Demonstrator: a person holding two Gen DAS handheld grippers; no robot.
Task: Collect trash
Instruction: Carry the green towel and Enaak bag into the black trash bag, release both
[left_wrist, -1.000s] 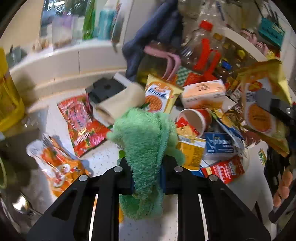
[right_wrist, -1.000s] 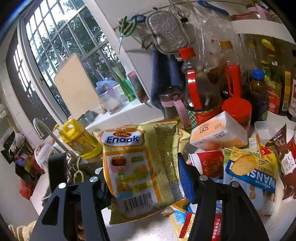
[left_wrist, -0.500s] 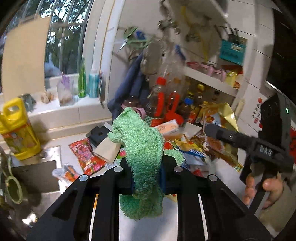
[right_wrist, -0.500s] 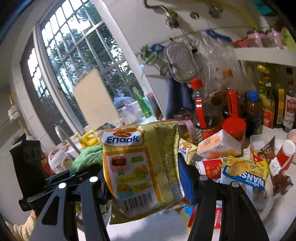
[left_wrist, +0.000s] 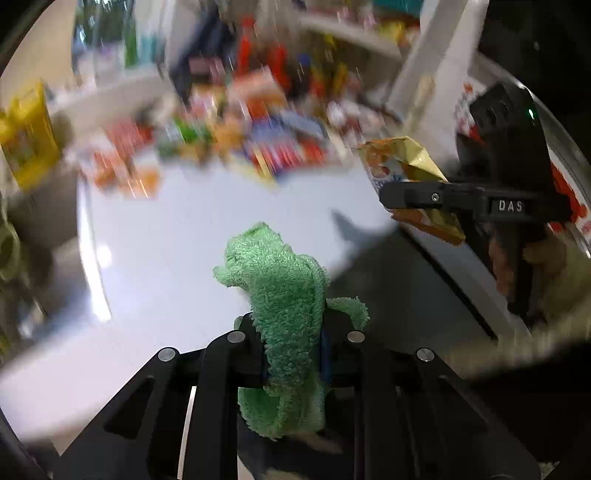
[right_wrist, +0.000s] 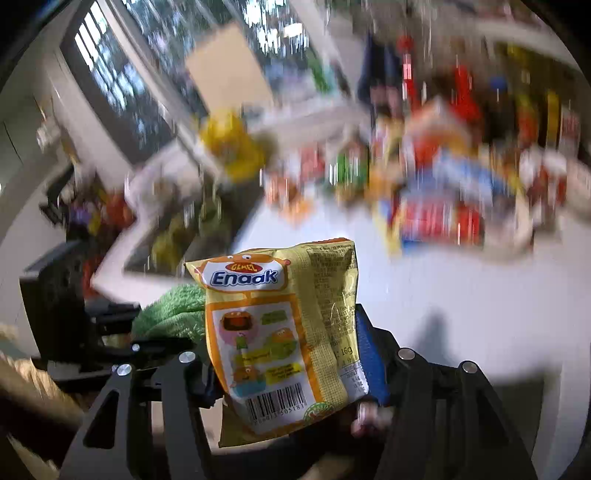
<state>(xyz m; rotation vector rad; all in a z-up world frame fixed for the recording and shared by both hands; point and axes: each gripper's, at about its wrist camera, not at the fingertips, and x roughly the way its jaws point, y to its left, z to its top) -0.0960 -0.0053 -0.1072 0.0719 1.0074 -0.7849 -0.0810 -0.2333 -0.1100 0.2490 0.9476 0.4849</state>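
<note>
The yellow Enaak snack packet (right_wrist: 284, 339) is standing upright between the two fingers of the right gripper (right_wrist: 291, 369), which is closing tightly on its lower half; the barcode is facing the camera. In the left wrist view the same packet (left_wrist: 410, 177) is showing at the right, crumpled and pinched in the black fingers, above the edge of the white counter (left_wrist: 207, 236).

The left gripper (left_wrist: 293, 354) is closing on a green fluffy cloth (left_wrist: 284, 306), and the cloth is rising above the fingertips and also hanging a little below them. In the right wrist view this cloth (right_wrist: 170, 314) is appearing just to the left of the packet, so the two grippers are near each other.

Both tools are being held in the air over the near, bare part of the counter. Farther back, a pile of colourful wrappers and boxes (right_wrist: 436, 199) is lying on the counter, and a yellow bottle (left_wrist: 26, 136) is standing at the left. The background is strongly blurred, so it is probably not possible to tell single items there.
</note>
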